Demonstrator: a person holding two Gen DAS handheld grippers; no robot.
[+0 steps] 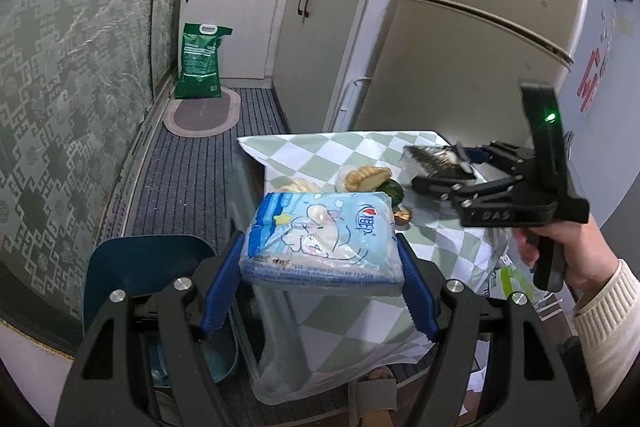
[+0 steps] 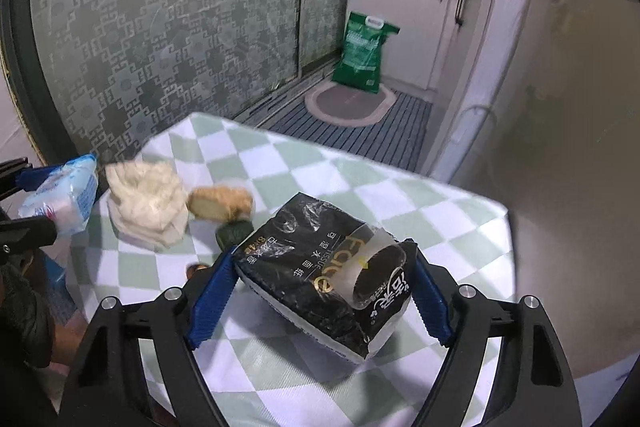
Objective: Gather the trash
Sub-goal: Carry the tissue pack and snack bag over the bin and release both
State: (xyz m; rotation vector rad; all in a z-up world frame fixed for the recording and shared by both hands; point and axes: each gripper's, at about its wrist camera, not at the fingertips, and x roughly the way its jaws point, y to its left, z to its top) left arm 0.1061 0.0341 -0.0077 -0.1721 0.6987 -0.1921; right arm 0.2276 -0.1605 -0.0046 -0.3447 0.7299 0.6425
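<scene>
My left gripper (image 1: 318, 243) is shut on a light blue tissue pack (image 1: 320, 239), held in the air over the table's near edge. Below and to its left stands a dark blue bin (image 1: 140, 267). In the right wrist view my right gripper (image 2: 320, 255) is shut on a black tissue pack (image 2: 320, 275), tilted just above the checked tablecloth (image 2: 280, 163). The left wrist view shows the same right gripper (image 1: 440, 171) with the black pack (image 1: 434, 157), held by a hand in a cream sleeve. A crumpled white wad (image 2: 148, 203), a bread piece (image 2: 220, 203) and a dark green lump (image 2: 234, 233) lie on the cloth.
A small brown scrap (image 1: 402, 215) lies by the green lump. The fridge (image 1: 460, 47) stands close behind the table. A green sack (image 1: 200, 63) and an oval mat (image 1: 202, 113) sit at the far end of the striped floor. A patterned wall (image 1: 60, 87) runs along the left.
</scene>
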